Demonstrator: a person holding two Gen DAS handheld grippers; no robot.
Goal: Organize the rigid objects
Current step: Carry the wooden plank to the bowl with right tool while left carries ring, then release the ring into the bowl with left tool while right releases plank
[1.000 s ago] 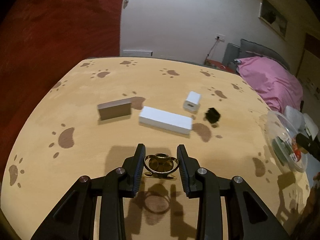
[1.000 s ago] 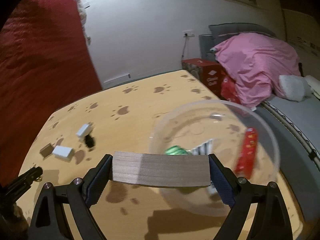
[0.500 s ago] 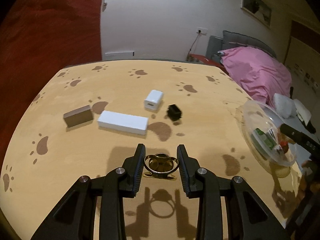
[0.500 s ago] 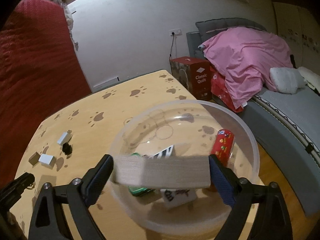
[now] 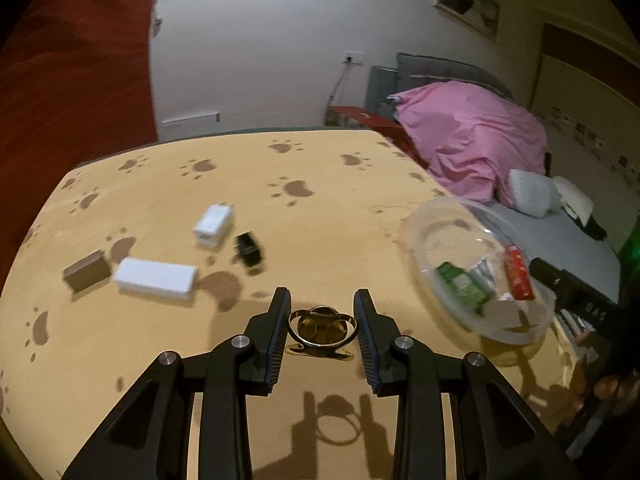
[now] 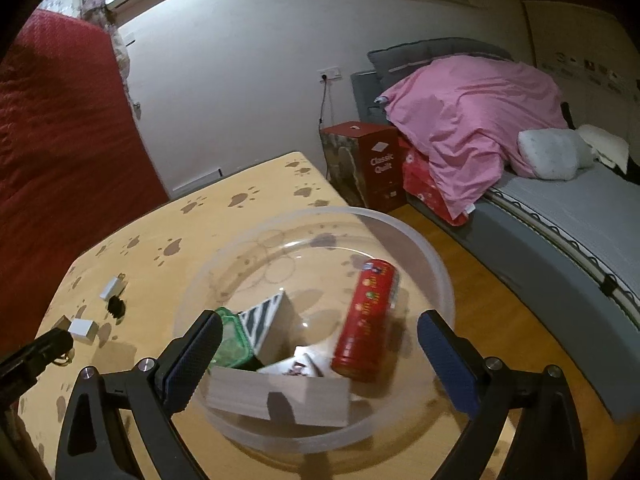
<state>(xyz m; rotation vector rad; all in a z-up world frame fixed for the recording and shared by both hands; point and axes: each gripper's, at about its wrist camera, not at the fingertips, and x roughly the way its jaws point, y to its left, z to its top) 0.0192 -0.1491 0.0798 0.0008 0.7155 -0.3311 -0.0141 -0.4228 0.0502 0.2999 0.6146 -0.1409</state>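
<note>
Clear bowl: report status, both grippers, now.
Right gripper open above clear bowl; wooden block inside, released. Left gripper shut on gold ring holder, off the table. Path to bowl looks unobstructed.

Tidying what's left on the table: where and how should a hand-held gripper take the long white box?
Grip the long white box across its narrow width at mid-length, coming from above. It lies flat, with the brown block close by one end, leaving its long sides free.
</note>
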